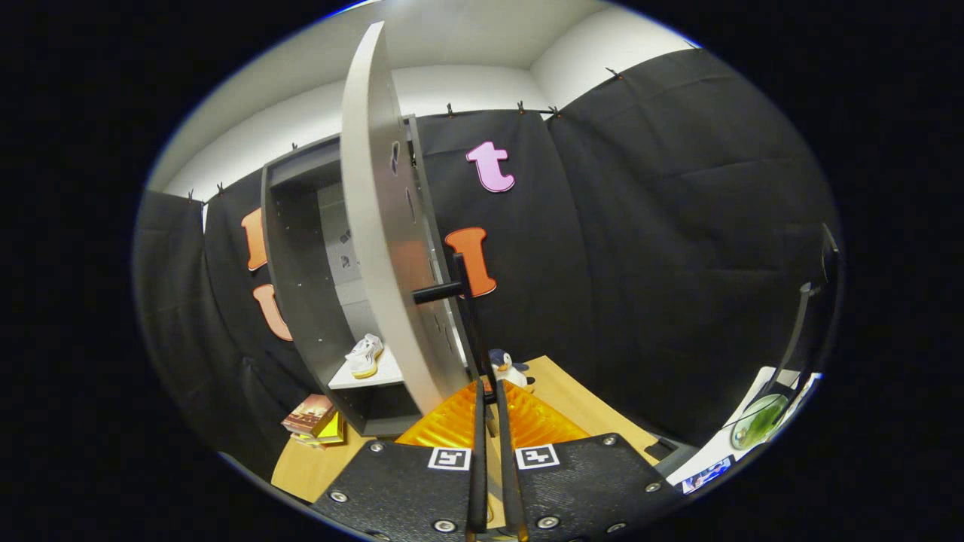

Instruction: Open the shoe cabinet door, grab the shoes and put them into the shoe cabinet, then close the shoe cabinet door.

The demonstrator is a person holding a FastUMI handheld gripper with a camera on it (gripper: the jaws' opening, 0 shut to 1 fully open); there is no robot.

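wood tabletop point(580, 410) runs under my gripper point(489, 391), bare to the right of the fingers. fingers pressed close together, near parallel, with only a thin slit between them. the lower run of the door's black handle bar seems to pass down into that slit, but i cannot tell whether both fingers press on it or just flank it.

just ahead of the fingertips: the handle point(458, 290), a dark vertical bar on a short stub projecting from the cabinet door point(376, 248). door is pale grey, swung wide, seen nearly edge-on, its long axis upright, its free edge toward me. so the task's remaining thing, the door, lies straight ahead and slightly left of the fingers.

a small penguin toy point(508, 369) sits on the table just beyond the fingertips, right of the door's foot. near, so worth watching.

left of the door, the shoe cabinet point(301, 301) stands open. one white shoe with a yellow sole point(364, 355) rests on the lower shelf, inside the carcass. a stack of books point(312, 418) lies on the table left of the cabinet's base.

judgement: shoe is stowed; closing step is what is left. door must swing leftward toward the carcass. swing path looks free; shoe toe sits near the shelf's front edge, possible snag.
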